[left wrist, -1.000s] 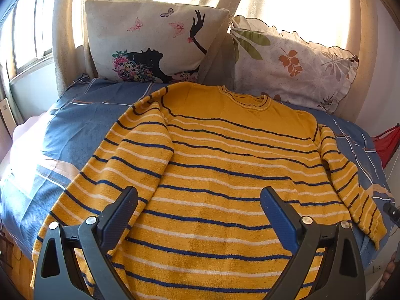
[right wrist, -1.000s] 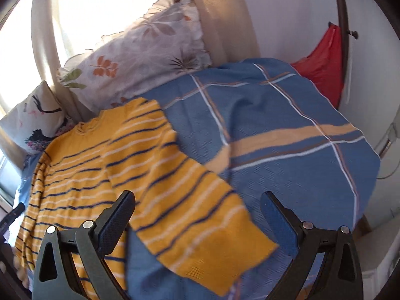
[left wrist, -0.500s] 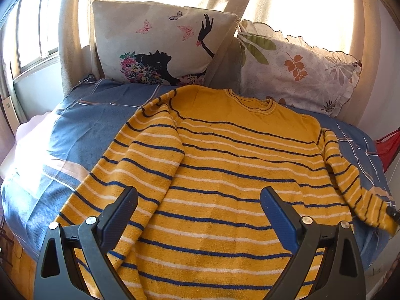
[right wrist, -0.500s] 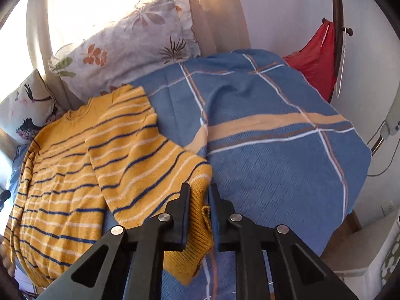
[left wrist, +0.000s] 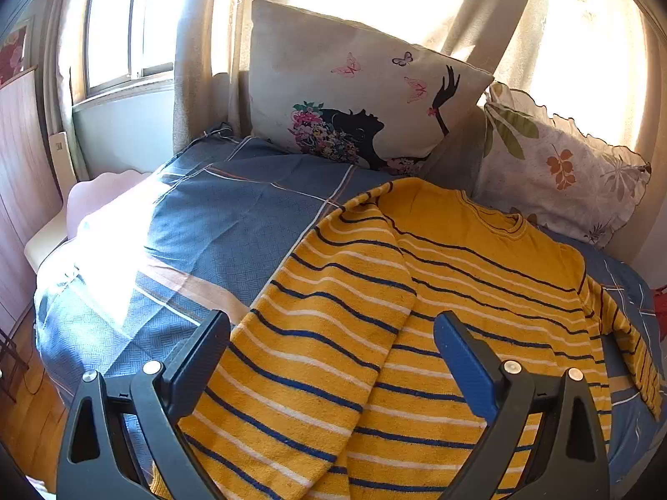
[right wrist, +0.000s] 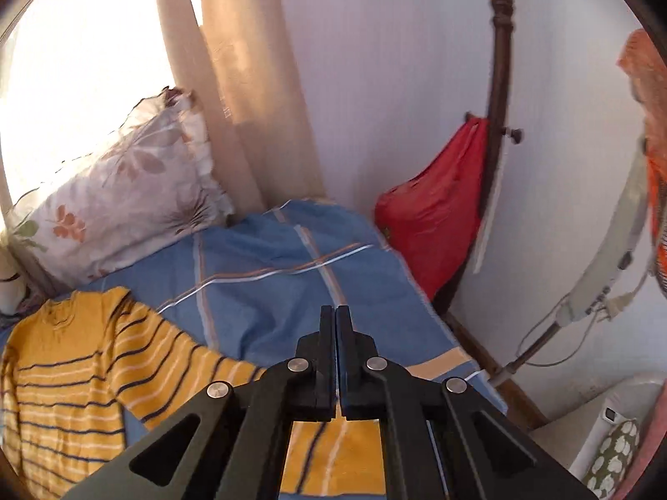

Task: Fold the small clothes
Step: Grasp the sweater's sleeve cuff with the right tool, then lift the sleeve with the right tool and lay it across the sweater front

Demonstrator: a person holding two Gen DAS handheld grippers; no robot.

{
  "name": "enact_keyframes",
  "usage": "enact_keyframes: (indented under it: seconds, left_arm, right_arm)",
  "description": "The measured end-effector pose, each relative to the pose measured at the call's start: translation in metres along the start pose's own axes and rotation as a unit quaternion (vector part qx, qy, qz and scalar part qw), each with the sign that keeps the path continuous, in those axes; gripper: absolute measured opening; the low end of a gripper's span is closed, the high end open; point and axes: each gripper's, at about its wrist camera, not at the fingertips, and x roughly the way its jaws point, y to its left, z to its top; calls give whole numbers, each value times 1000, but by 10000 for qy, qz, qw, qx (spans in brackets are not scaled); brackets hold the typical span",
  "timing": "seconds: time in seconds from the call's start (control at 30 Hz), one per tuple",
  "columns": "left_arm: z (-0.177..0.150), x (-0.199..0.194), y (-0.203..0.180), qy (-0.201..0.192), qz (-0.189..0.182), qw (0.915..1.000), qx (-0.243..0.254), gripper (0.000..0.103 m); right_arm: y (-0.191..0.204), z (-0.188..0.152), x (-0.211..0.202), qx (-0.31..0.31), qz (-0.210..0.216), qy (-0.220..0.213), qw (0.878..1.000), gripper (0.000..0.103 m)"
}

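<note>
A yellow sweater (left wrist: 458,283) with dark blue and white stripes lies spread on a blue checked bedspread (left wrist: 233,225). My left gripper (left wrist: 331,341) is open, its fingers either side of the sweater's left sleeve (left wrist: 317,333), just above it. In the right wrist view the sweater (right wrist: 62,383) lies at lower left. My right gripper (right wrist: 335,325) is shut on the sweater's right sleeve (right wrist: 179,362), whose cuff end shows under the jaws, lifted off the bed.
Two pillows stand at the head of the bed: a printed one (left wrist: 358,96) and a leaf-patterned one (left wrist: 558,166). A red bag (right wrist: 433,204) hangs on a wooden post (right wrist: 500,83) by the wall. The bed's left edge (left wrist: 54,333) drops to a wooden floor.
My right gripper closed on the right sleeve's cuff and lifted it, tilting upward. My left gripper shifted left, from over the sweater's body to over the left sleeve.
</note>
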Motion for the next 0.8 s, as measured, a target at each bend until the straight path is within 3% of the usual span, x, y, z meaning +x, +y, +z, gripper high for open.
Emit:
enact_keyframes:
  seconds: [0.07, 0.13, 0.2, 0.27, 0.33, 0.4, 0.5, 0.6, 0.67, 0.7, 0.73, 0.77, 0.8]
  left_arm:
    - [-1, -1, 5, -13, -6, 10000, -20, 98]
    - [-2, 0, 7, 7, -22, 10000, 22, 98]
    - [-4, 3, 6, 54, -46, 10000, 49, 98]
    - [-5, 9, 3, 134, -149, 9998, 64, 98]
    - [-8, 13, -3, 215, -253, 9994, 106, 98]
    - [-11, 15, -10, 276, -369, 9988, 155, 98]
    - [-15, 14, -17, 335, -475, 9980, 239, 98]
    - [-15, 10, -16, 307, -461, 9982, 215, 98]
    - [-14, 7, -12, 272, -426, 9986, 160, 98]
    - [-13, 7, -10, 262, -401, 9988, 135, 98]
    - [-12, 6, -7, 254, -372, 9989, 118, 98]
    - [-11, 5, -4, 242, -338, 9991, 105, 98]
    - [-9, 5, 0, 226, -299, 9993, 86, 98]
  right_arm:
    - [4, -12, 10, -47, 250, 394, 9989, 16]
    - [-1, -35, 18, 194, 488, 725, 9960, 43]
    - [-14, -62, 17, 782, 1061, 982, 9864, 48]
    - [-30, -93, 19, 1445, 1684, 1257, 9669, 49]
    - [-48, -123, 21, 2045, 1997, 1466, 9470, 53]
    - [-57, -146, 24, 2403, 1954, 1590, 9375, 54]
    - [-64, -161, 31, 2590, 1682, 1572, 9380, 55]
    - [-62, -155, 44, 2680, 1525, 1410, 9408, 59]
    - [-55, -145, 51, 2585, 1262, 1239, 9497, 59]
    - [-52, -142, 52, 2509, 1148, 1130, 9545, 52]
    - [-50, -138, 53, 2398, 1012, 1059, 9597, 22]
    - [-50, -134, 55, 2284, 907, 1044, 9637, 11]
    - [-51, -127, 55, 2197, 858, 994, 9667, 11]
